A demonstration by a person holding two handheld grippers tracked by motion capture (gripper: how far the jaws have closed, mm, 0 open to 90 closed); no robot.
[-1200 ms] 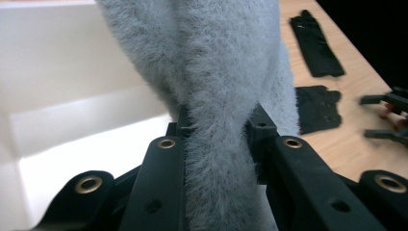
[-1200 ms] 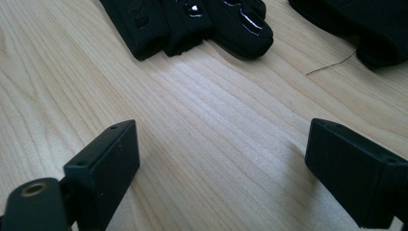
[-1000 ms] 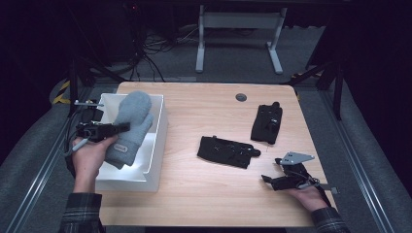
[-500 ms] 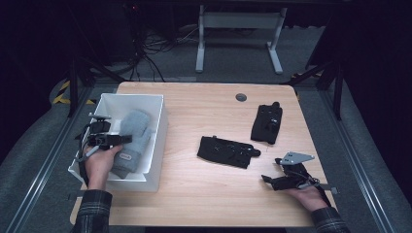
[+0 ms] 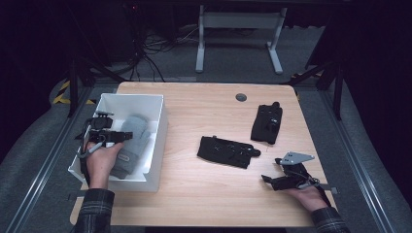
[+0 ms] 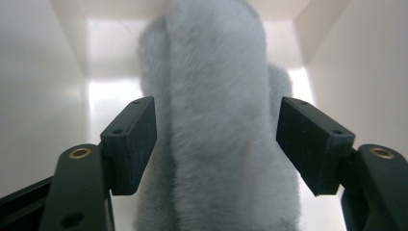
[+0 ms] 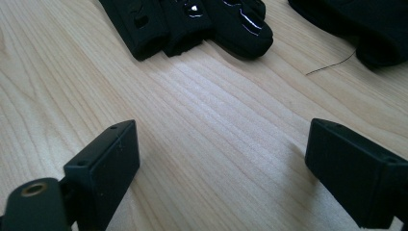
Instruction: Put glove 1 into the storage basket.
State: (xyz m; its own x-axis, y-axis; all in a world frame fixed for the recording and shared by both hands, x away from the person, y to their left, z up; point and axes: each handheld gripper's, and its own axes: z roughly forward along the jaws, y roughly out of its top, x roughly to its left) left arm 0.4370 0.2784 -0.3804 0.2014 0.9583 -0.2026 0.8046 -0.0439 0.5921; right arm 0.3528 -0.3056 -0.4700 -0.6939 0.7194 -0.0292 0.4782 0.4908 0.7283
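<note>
A fluffy grey mitten (image 5: 130,145) lies inside the white box (image 5: 131,97) at the table's left. My left gripper (image 5: 127,137) reaches into the box over it. In the left gripper view the mitten (image 6: 216,72) runs between the jaws of the left gripper (image 6: 216,139), which have just been opening; the pads stand off its sides. A black glove (image 5: 227,151) lies flat mid-table, a second black glove (image 5: 266,124) farther right. My right gripper (image 5: 272,170) rests open near the front right, and in its own view the right gripper (image 7: 221,159) has bare wood between its jaws, the glove (image 7: 192,19) ahead.
The box wall (image 6: 43,72) closes in on both sides of the left gripper. A round grey cap (image 5: 241,97) sits in the tabletop at the back. A thin dark thread (image 7: 332,62) lies on the wood beside the second glove (image 7: 356,24).
My left hand sank into the white box with the grey mitten, which now lies flat on the box floor. The left jaws have spread apart. The right hand has stayed in place.
</note>
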